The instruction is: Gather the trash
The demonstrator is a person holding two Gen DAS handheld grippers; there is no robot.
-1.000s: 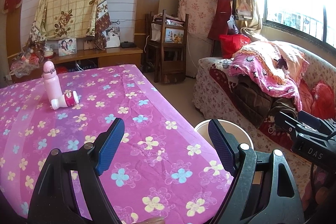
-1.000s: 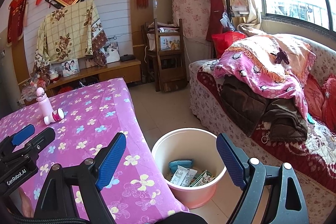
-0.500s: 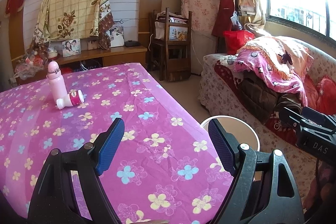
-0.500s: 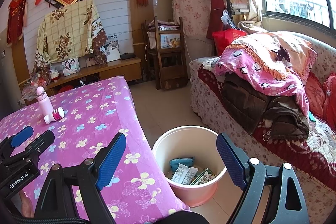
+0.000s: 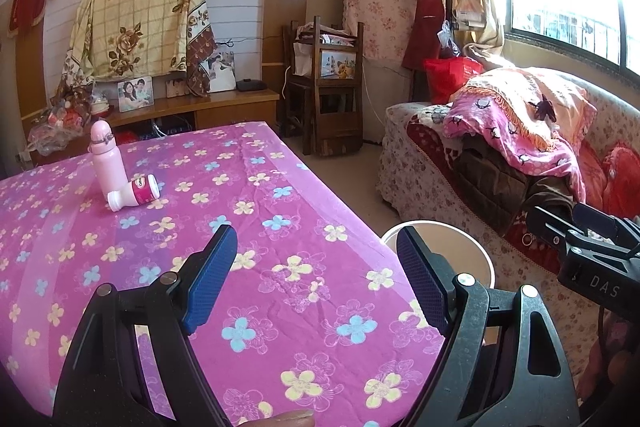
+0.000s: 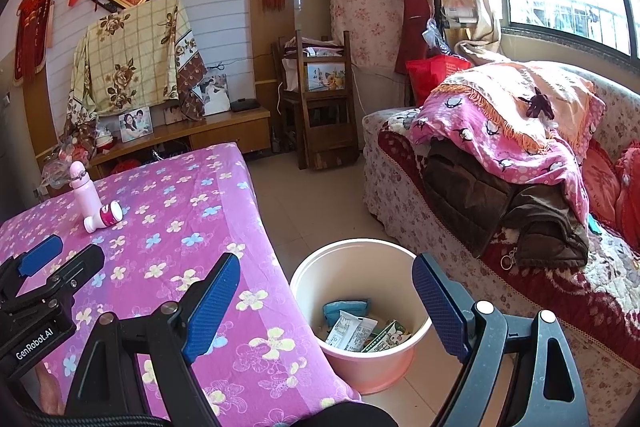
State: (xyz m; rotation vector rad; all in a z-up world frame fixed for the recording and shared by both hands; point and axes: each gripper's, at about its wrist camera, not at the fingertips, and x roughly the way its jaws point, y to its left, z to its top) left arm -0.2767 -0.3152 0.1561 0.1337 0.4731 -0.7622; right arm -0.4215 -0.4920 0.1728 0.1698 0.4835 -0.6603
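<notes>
A: Now, about the left gripper [image 5: 314, 233]?

B: Hovering over the near part of the worktop [image 5: 260, 187], close to its right edge. Jaws wide apart, blue pads facing each other, nothing clamped, only the purple flowered cloth [image 5: 328, 343] showing between.

A: And the right gripper [image 6: 326, 259]?

B: Held out past the worktop's right edge, pointing down at a shallow slant. Jaws wide apart too, gripping nothing. Framing the pale pink bin [image 6: 304, 275] on the floor.

A: Where exactly, that bin?

B: Standing on the tiled floor just beside the worktop's right edge, toward the near right corner, between the worktop and the sofa [image 6: 400, 195]. Upright, mouth open.

A: Anything inside?

B: Several bits of trash at the bottom: a blue packet [image 6: 345, 311], a white printed wrapper [image 6: 352, 331], a green-and-white one [image 6: 390, 337] leaning at the wall. Lettering too small to read.

A: Left on the worktop?

B: Toward the far left corner, well apart from both grippers: a small white bottle with a pink label [image 5: 136, 191], lying on its side. Right beside a tall pale pink flask [image 5: 106, 159], standing upright; touching or just short of it, hard to tell.

A: Any hand showing?

B: Only a fingertip [image 5: 294, 417] at the bottom edge of the left wrist view.
</notes>
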